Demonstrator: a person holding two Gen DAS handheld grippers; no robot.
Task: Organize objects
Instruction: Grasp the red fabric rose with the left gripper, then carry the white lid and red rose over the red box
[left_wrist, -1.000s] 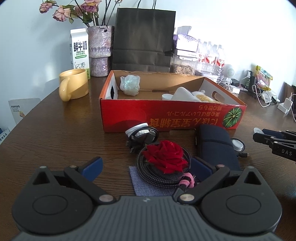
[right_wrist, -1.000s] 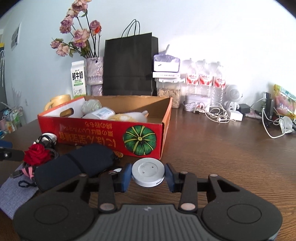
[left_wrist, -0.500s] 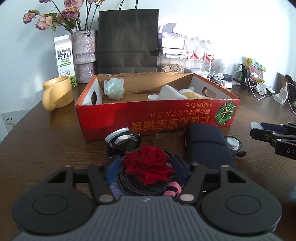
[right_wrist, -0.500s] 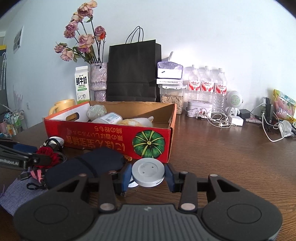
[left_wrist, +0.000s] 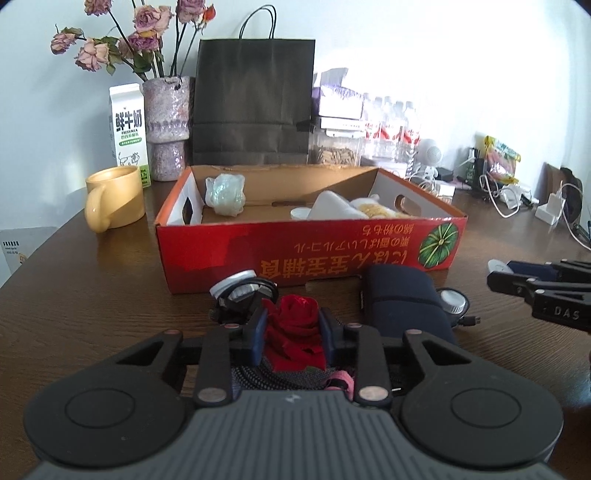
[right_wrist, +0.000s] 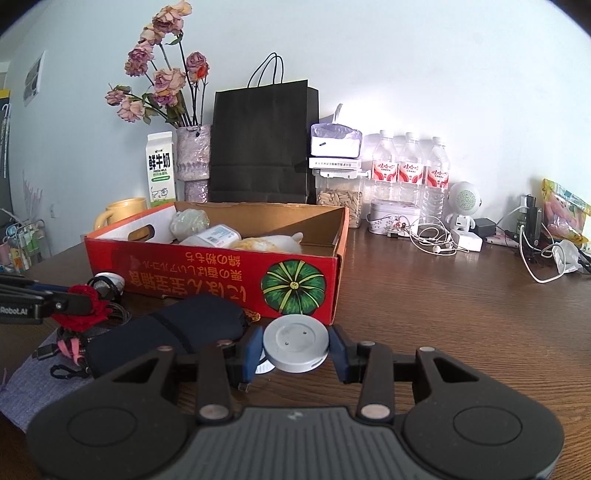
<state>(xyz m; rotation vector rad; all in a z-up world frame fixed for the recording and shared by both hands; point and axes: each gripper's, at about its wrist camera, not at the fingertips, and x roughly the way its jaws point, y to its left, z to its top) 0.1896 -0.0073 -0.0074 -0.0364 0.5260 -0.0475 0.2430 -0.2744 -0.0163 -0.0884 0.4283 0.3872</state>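
Left gripper (left_wrist: 291, 334) jaws squeezing red rose (left_wrist: 295, 332), middle of frame; right gripper (right_wrist: 295, 350) jaws holding grey disc (right_wrist: 295, 345).

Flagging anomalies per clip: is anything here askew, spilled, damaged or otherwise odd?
Only one thing: the red cardboard box sits with its printed text and pumpkin picture upside down. Nothing looks spilled or broken.

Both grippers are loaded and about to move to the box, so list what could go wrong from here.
1. The left gripper squeezes a soft red fabric rose lying on a coiled cable; lifting may drag the cable along.
2. The right gripper holds the white round disc only by its rim; it could slip.
3. Either load may catch the red cardboard box wall.
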